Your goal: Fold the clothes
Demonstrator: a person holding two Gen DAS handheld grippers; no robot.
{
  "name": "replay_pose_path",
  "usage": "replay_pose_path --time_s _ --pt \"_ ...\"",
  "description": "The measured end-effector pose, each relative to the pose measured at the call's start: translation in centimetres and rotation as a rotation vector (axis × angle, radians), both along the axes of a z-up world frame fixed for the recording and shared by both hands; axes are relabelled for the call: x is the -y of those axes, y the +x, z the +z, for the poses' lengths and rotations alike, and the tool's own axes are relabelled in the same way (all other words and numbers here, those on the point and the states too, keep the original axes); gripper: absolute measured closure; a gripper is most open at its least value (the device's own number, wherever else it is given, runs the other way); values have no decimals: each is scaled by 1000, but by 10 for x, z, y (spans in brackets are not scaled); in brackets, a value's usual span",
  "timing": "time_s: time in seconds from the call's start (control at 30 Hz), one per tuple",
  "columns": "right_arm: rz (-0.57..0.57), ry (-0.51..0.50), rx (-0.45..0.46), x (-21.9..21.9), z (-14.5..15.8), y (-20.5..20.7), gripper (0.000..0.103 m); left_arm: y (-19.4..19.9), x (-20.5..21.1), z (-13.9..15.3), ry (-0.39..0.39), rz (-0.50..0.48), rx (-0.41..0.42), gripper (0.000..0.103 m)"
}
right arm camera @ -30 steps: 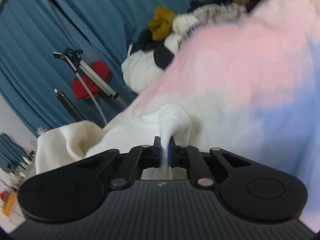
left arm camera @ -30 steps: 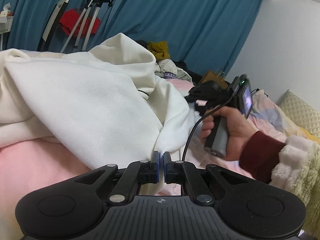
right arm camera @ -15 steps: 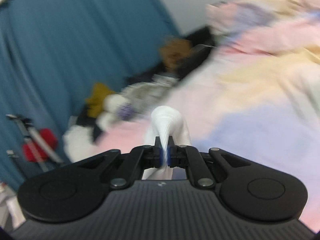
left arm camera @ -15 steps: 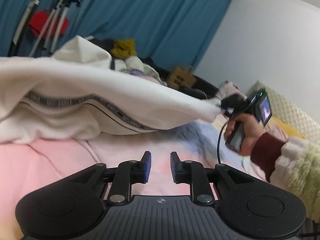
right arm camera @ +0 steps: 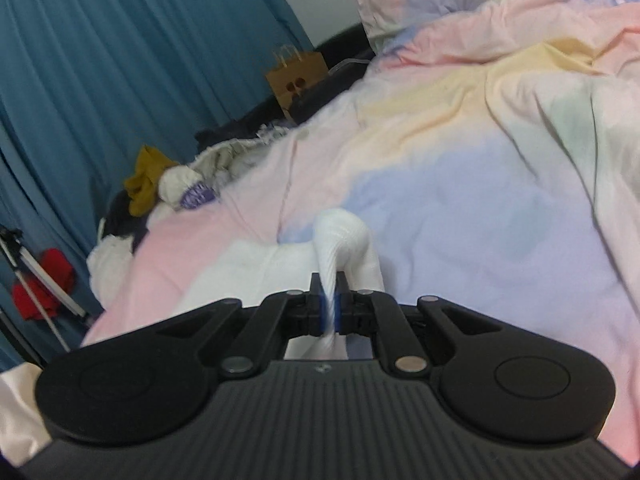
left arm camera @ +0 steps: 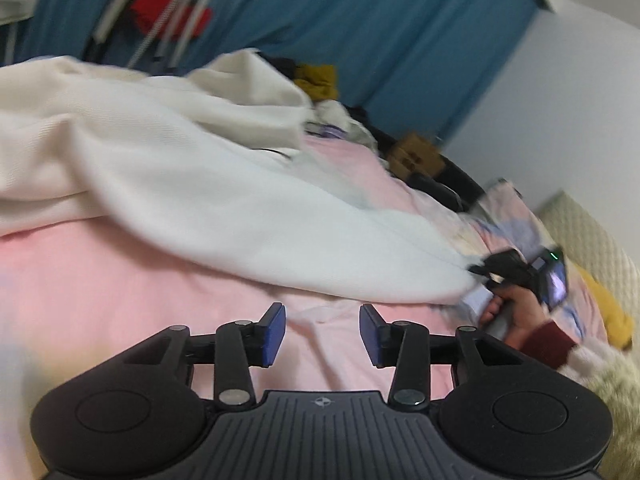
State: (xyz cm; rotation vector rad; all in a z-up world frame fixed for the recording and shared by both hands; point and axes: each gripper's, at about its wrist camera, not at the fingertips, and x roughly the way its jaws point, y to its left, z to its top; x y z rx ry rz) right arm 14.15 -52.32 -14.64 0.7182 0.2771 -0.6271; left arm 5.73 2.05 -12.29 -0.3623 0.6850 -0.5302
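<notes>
A cream-white sweatshirt (left arm camera: 168, 172) lies spread over the pastel bed, its body bunched at the left and one sleeve stretched out to the right. My left gripper (left arm camera: 322, 334) is open just above the pink cover, near the garment's lower edge, with nothing between its blue pads. At the sleeve's far end a hand holds my right gripper (left arm camera: 480, 270). In the right wrist view that gripper (right arm camera: 329, 304) is shut on the ribbed white cuff (right arm camera: 340, 236), which bulges up in front of the fingers.
The bed cover (right arm camera: 500, 184) is pink, blue and yellow, wrinkled toward the right. A pile of other clothes (right arm camera: 168, 188) sits at the far edge by the blue curtain (left arm camera: 360, 28). A paper bag (right arm camera: 298, 76), a tripod (right arm camera: 36, 272) and a cream pillow (left arm camera: 592, 240) are around.
My left gripper let go of the white fabric and opened wider. The right gripper pulled the sleeve out to the right and lowered it toward the bed.
</notes>
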Motion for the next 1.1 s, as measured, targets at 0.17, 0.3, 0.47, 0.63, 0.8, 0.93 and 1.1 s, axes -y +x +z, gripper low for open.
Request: replay_pose_path --time_s 0.17,0.3,0.47,0.63,0.8,0.93,1.1 --pt "-3 -41 91 10 26 -16 97 -15 -27 18 12 121 -20 54" --pt "-10 -57 137 21 39 -28 97 -34 -49 34 0 192 -46 53" --pt "36 -31 0 32 6 -18 96 -50 -77 45 -38 259 -66 47" --pt "78 -60 -94 26 -5 -12 94 -58 -102 51 -65 331 -79 43" --pt "40 -36 -111 12 6 -22 92 -52 -117 34 -140 412 -123 42" --pt "20 12 -136 5 14 -32 91 -50 -119 25 -179 427 -142 39" --pt "35 23 -112 -10 28 -48 38 -48 -118 18 -195 432 -149 36"
